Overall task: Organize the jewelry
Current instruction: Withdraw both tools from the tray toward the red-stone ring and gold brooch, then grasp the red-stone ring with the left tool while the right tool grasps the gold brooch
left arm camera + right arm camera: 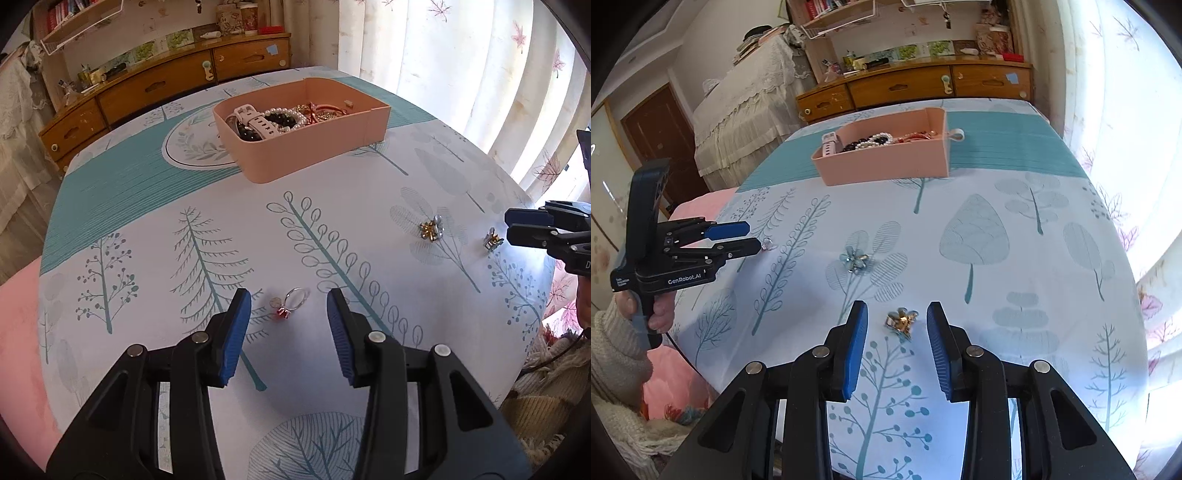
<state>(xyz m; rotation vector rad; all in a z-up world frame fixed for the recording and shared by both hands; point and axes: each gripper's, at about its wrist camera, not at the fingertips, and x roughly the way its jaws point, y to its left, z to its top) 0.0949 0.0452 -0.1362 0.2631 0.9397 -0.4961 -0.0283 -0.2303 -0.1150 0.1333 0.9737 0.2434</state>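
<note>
Tree-print bedspread (1015, 258), "GenRobot.AI" on left gripper (753, 238), pink jewelry tray (886, 166)

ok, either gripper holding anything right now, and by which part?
Nothing held. Left gripper is open around the ring on the bedspread; right gripper is open around a flower piece. Neither touches its piece.

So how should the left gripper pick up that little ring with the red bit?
Grip the ring across its thin silver band, coming straight down from above. It lies flat on the cloth, so there is no side to get under. The left gripper is open with the ring between its fingers; the red charm looks too small and lumpy to pinch well.
</note>
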